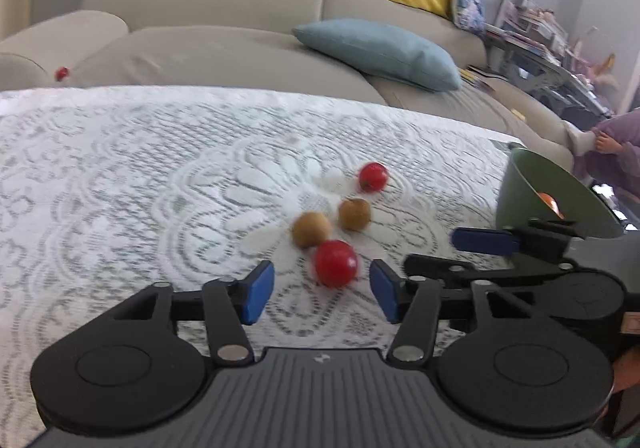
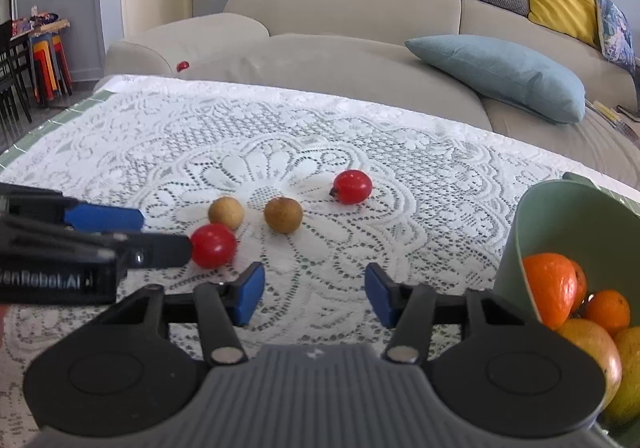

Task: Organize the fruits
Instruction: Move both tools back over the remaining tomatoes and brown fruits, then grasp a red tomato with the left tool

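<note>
Green plastic bowl [image 2: 560, 232] already holds oranges. Beside it, four small fruits wait on the lace cloth [image 2: 320, 136]. Your left gripper [image 1: 322, 290] is spread around the near red fruit [image 1: 335, 263]; your right gripper [image 2: 315, 294] is spread, empty.

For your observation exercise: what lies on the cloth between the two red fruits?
The two brown fruits lie between the near red fruit and far red fruit, clearest in the right wrist view.

Soft daylight, fisheye warp, slight blur
</note>
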{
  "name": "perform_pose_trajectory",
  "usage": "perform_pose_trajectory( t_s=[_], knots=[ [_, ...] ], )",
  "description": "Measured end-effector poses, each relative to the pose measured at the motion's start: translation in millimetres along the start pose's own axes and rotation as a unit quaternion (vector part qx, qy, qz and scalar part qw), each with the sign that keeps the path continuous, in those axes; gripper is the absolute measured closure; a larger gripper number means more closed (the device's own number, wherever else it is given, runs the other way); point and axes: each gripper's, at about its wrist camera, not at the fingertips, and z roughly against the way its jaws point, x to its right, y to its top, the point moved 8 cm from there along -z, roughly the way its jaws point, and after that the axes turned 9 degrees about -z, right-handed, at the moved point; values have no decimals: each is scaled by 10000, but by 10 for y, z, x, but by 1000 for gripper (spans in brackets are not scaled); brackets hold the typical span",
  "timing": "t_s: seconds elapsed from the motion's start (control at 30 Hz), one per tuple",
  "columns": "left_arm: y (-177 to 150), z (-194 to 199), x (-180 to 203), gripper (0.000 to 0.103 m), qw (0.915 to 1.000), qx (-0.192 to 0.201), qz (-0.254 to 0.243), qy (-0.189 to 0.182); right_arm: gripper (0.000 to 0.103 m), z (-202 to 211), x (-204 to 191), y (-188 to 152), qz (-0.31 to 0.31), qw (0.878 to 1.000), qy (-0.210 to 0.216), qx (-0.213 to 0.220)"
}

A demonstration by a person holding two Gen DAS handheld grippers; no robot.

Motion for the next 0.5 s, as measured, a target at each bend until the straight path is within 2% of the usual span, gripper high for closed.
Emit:
perform_pose_trajectory(
  t_s=[0.13,0.37,0.43,0.5],
  knots=[
    [5,-102,45,42,9998,-4,115,-158,59,-38,2,-40,221,9997,-129,25],
    [9,-261,-6,43,9995,3,300,-49,61,-48,-20,-59,103,9999,-26,64],
    [25,-289,18,45,9997,17,247,-29,61,-48,-31,-68,147,9998,-63,125],
    [29,-310,37,52,9998,32,190,-11,61,-47,-53,-70,242,9995,-105,188]
  ],
)
